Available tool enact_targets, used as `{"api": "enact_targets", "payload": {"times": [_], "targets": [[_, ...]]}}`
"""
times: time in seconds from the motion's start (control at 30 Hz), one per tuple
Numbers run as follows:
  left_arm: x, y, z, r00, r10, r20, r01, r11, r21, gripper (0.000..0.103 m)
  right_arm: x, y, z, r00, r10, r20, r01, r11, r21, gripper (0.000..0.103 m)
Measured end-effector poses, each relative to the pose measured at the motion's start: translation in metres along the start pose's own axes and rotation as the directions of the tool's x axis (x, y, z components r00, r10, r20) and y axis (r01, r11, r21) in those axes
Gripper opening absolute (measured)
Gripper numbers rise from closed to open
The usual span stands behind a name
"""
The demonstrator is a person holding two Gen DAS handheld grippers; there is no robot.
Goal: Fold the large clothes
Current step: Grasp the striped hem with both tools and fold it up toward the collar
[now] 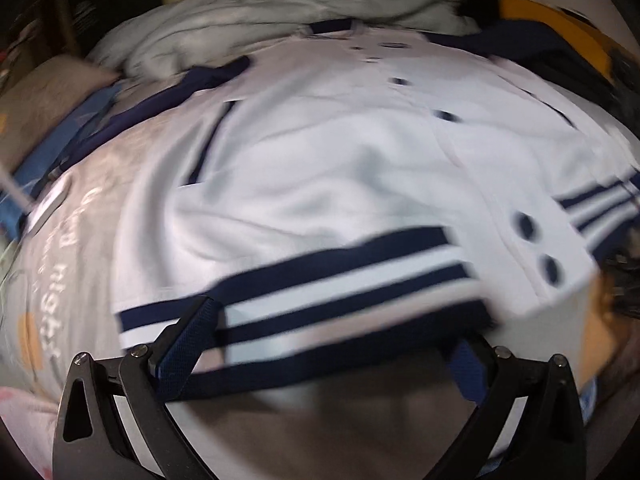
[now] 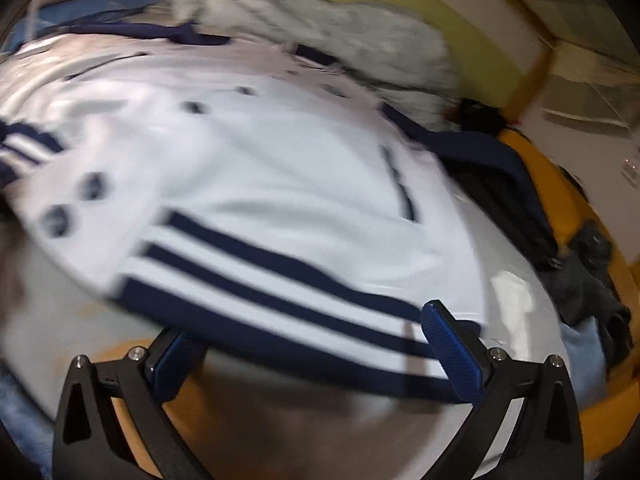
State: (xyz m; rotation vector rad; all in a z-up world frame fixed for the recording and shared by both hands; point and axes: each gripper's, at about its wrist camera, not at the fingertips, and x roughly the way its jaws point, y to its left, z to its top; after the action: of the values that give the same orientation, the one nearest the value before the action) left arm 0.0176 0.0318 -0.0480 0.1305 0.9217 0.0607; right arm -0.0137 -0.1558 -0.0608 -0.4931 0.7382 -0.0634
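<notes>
We have the white jacket (image 1: 320,168) spread on the bed, its striped hem (image 1: 304,292) nearest us. Both the left tongs (image 1: 324,340) and right tongs (image 2: 316,340) gape wide astride that hem, gripping nothing. Next, we judge, close on the hem and lift.

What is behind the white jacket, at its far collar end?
Behind the white jacket lies a rumpled grey garment, touching its collar. A dark navy garment sits beside it. Whatever lies beneath the jacket's body is covered.
</notes>
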Motion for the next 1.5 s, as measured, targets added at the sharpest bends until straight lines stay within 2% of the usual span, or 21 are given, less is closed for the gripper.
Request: {"api": "enact_targets", "payload": {"times": [0.1,0.13,0.17,0.2,0.23,0.3,0.33,0.37,0.53,0.73,0.93,1.13,1.2,1.23,1.3,1.33,1.37,1.4,1.43,1.47,1.5], "targets": [[0.002,0.02,-0.001,0.992,0.122,0.015,-0.121,0.991,-0.052,0.102,0.008,-0.024,-0.003,0.999,-0.044,-0.023,0.045,0.996,0.081,0.102],[0.002,0.027,0.0,0.989,0.144,0.018,-0.142,0.987,-0.071,0.089,0.009,-0.03,-0.005,0.995,-0.096,-0.025,0.097,0.992,0.079,0.097],[0.002,0.032,0.0,0.988,0.151,0.021,-0.149,0.985,-0.081,0.069,0.01,-0.033,-0.006,0.991,-0.134,-0.028,0.136,0.988,0.073,0.085],[0.002,0.037,0.001,0.986,0.165,0.024,-0.163,0.983,-0.083,0.061,0.013,-0.039,-0.007,0.987,-0.156,-0.041,0.159,0.984,0.076,0.078],[0.0,0.04,0.002,0.98,0.196,0.032,-0.193,0.978,-0.082,0.044,0.014,-0.041,-0.008,0.989,-0.14,-0.054,0.144,0.986,0.085,0.068],[-0.003,0.049,0.005,0.973,0.227,0.048,-0.221,0.97,-0.104,0.028,0.014,-0.046,-0.01,0.996,-0.069,-0.065,0.076,0.99,0.121,0.04],[-0.008,0.053,0.005,0.977,0.207,0.056,-0.198,0.972,-0.126,0.024,0.009,-0.049,-0.009,0.997,-0.047,-0.055,0.054,0.989,0.135,0.025],[-0.015,0.059,0.007,0.978,0.197,0.073,-0.184,0.971,-0.151,0.02,0.005,-0.049,-0.008,0.998,-0.048,-0.042,0.054,0.989,0.138,0.021],[-0.049,0.067,0.035,0.962,0.21,0.173,-0.19,0.974,-0.127,0.019,-0.022,-0.069,0.013,0.998,-0.038,0.054,0.026,0.979,0.202,0.014],[-0.038,0.084,0.105,0.97,0.187,0.157,-0.175,0.981,-0.083,0.019,-0.01,-0.093,0.08,0.995,-0.02,0.093,0.0,0.978,0.209,0.009],[0.016,0.082,0.145,0.977,0.187,0.102,-0.184,0.982,-0.034,0.019,0.046,-0.091,0.115,0.999,-0.028,0.03,0.022,0.983,0.181,0.009],[0.065,0.081,0.151,0.983,0.174,0.06,-0.173,0.985,-0.023,0.02,0.084,-0.087,0.125,1.0,0.003,-0.006,-0.001,0.978,0.207,0.009],[0.072,0.084,0.15,0.987,0.144,0.073,-0.142,0.989,-0.033,0.023,0.091,-0.086,0.124,1.0,0.021,0.004,-0.021,0.977,0.213,0.01],[0.074,0.086,0.149,0.988,0.129,0.084,-0.126,0.991,-0.037,0.03,0.094,-0.085,0.124,1.0,0.026,0.011,-0.028,0.977,0.213,0.011],[0.072,0.09,0.147,0.988,0.11,0.111,-0.105,0.993,-0.046,0.058,0.097,-0.083,0.12,0.997,0.063,0.036,-0.069,0.979,0.194,0.023],[0.067,0.093,0.146,0.986,0.099,0.136,-0.092,0.994,-0.061,0.078,0.097,-0.082,0.119,0.995,0.084,0.049,-0.092,0.978,0.185,0.035],[0.058,0.097,0.145,0.981,0.085,0.175,-0.071,0.994,-0.085,0.086,0.094,-0.082,0.117,0.992,0.106,0.069,-0.117,0.977,0.177,0.052],[0.05,0.1,0.144,0.976,0.069,0.204,-0.049,0.994,-0.102,0.089,0.089,-0.082,0.116,0.989,0.118,0.091,-0.132,0.976,0.17,0.062],[0.042,0.102,0.144,0.972,0.047,0.229,-0.021,0.993,-0.116,0.093,0.083,-0.083,0.114,0.985,0.12,0.123,-0.14,0.976,0.165,0.081],[0.035,0.105,0.144,0.97,0.032,0.242,-0.001,0.992,-0.126,0.099,0.074,-0.086,0.112,0.981,0.101,0.167,-0.129,0.978,0.165,0.093],[0.027,0.106,0.143,0.966,0.018,0.256,0.018,0.99,-0.137,0.101,0.066,-0.088,0.109,0.976,0.079,0.202,-0.114,0.979,0.168,0.096]]}}
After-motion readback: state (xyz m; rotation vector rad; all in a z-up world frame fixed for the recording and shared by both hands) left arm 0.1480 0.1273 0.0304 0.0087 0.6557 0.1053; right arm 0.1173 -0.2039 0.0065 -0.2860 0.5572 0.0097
